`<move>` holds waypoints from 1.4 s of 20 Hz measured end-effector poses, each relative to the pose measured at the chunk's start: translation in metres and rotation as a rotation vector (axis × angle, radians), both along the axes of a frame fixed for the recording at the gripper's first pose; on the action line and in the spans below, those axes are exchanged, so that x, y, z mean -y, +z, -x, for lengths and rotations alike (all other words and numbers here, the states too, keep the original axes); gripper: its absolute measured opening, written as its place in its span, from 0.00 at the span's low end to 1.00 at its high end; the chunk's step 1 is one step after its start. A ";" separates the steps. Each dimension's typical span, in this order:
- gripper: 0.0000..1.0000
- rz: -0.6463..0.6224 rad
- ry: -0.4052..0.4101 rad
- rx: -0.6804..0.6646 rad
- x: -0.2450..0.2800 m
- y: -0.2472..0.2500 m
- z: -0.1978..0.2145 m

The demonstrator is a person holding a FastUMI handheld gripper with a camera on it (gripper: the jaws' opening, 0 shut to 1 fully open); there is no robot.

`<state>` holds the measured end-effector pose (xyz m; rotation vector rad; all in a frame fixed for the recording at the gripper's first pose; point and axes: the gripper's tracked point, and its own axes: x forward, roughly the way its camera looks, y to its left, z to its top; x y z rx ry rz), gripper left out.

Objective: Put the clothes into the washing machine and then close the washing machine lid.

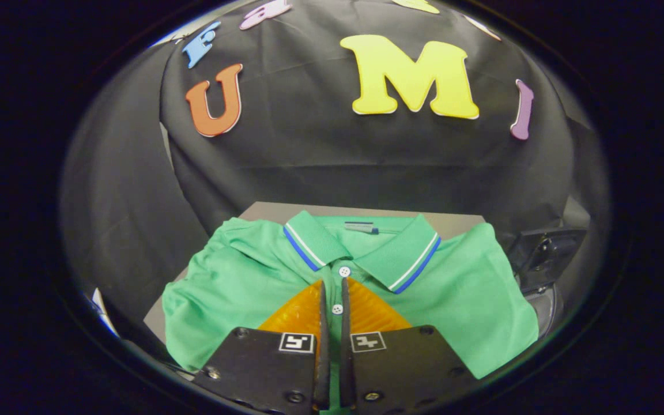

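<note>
A green polo shirt (240, 282) with a blue-and-white striped collar lies spread on a grey table (268, 210), its collar toward the far side. My gripper (334, 282) is down on the shirt's front, just below the collar. The two fingers (323, 323) stand almost together, and the button placket with a white button (337, 309) is pinched in the narrow gap between them. A second button (343, 270) sits just ahead of the fingertips.
A dark, glossy object (545, 256) stands beside the shirt's right shoulder, off the table's right edge; I cannot tell what it is. The black cloth wall hangs close behind the table.
</note>
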<state>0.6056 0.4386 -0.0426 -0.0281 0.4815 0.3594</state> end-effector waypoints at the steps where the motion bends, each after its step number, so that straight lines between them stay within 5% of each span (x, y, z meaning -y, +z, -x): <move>1: 0.09 0.009 0.021 0.012 0.003 0.004 0.005; 15: 0.08 -0.127 0.131 0.214 0.103 0.129 0.171; 22: 0.07 -0.186 0.028 0.314 0.211 0.185 0.243; 28: 0.07 -0.164 -0.070 0.379 0.292 0.215 0.266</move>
